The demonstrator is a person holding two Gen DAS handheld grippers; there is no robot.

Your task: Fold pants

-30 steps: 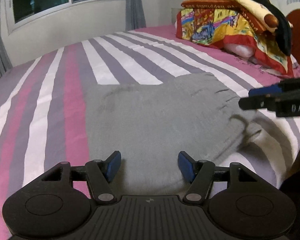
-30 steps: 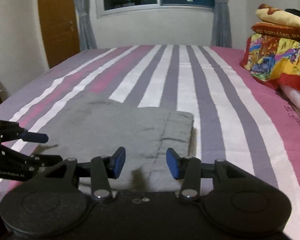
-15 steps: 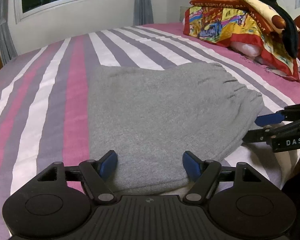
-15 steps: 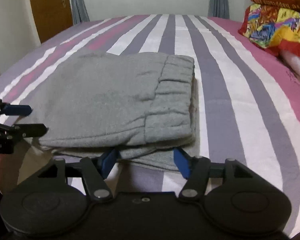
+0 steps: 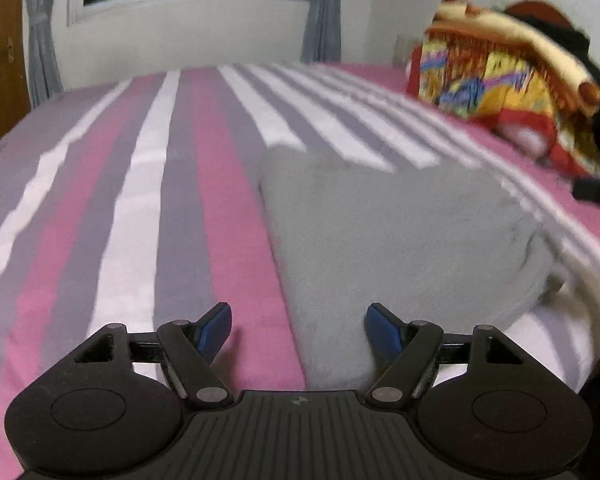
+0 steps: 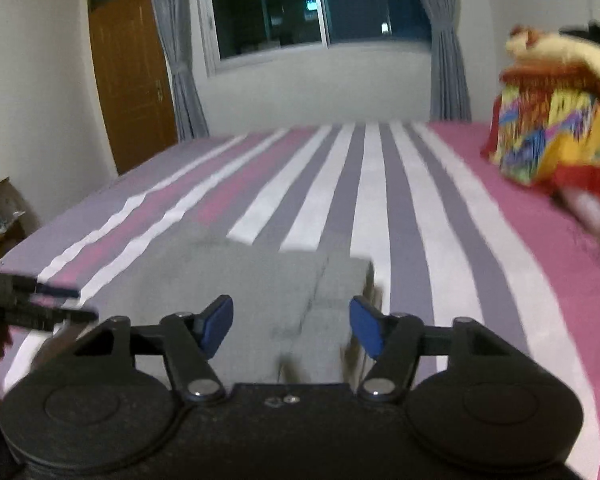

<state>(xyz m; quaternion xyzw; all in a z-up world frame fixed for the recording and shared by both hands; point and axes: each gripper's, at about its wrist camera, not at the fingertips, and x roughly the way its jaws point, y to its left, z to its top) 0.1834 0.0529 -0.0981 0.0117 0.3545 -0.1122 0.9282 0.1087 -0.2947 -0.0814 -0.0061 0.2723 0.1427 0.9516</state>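
The grey pants point(image 5: 400, 236) lie folded into a compact stack on the striped bed near its front edge; they also show in the right wrist view point(image 6: 260, 292). My left gripper point(image 5: 298, 330) is open and empty, above the stack's near left corner. My right gripper point(image 6: 291, 326) is open and empty, over the stack's near right part by the waistband. The right gripper's tip shows at the right edge of the left wrist view point(image 5: 596, 190), and the left gripper shows at the left edge of the right wrist view point(image 6: 32, 300). Both views are blurred.
The bed point(image 5: 148, 200) has pink, grey and white stripes. A pile of colourful blankets and pillows point(image 5: 512, 92) sits at the head on the right. A window with grey curtains point(image 6: 320, 4) and a wooden door point(image 6: 132, 76) are beyond the bed.
Both grippers have lifted up and back from the bed; the views now look higher across the room. The left view has swung left. The pants stay folded in place.
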